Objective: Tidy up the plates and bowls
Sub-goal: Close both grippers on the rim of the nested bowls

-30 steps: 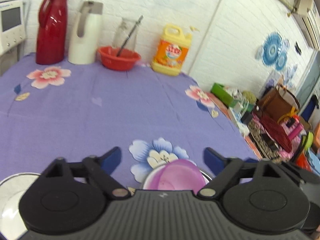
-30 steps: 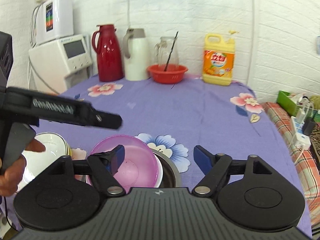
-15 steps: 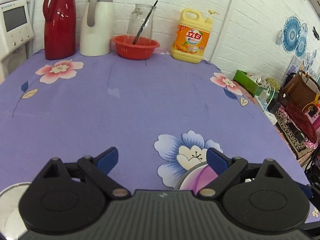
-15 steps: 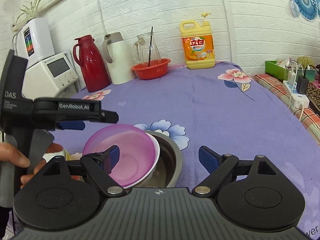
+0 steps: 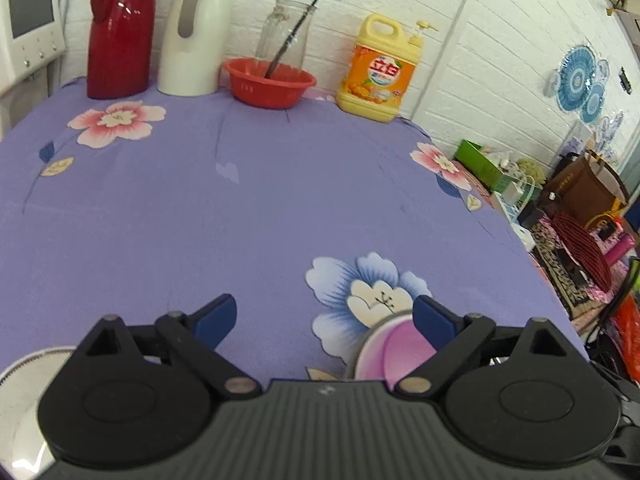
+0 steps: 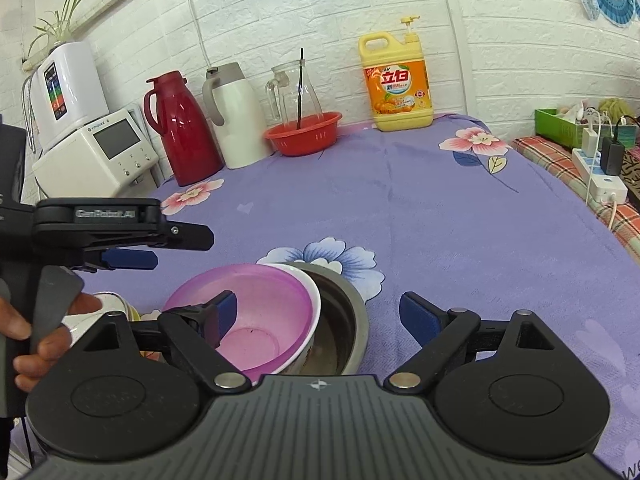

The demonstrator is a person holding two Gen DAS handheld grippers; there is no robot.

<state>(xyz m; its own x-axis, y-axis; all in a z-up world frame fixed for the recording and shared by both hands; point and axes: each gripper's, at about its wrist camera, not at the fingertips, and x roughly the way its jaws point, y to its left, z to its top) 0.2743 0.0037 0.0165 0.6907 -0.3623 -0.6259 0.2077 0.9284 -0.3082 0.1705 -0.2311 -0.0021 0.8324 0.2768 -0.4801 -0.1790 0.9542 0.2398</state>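
Right gripper (image 6: 316, 318) spread wide above pink bowl (image 6: 256, 320), nested in steel bowl (image 6: 344, 320). Left gripper (image 5: 324, 320) spread, empty, left of stack. White dish (image 5: 20, 396) only in left view.

Pink bowl (image 6: 256, 320) nested in white bowl (image 6: 310, 320), inside steel bowl (image 6: 346, 320)

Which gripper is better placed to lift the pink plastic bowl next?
Right. The open right gripper already straddles the pink plastic bowl rim; the open left gripper sits over bare cloth beside it.
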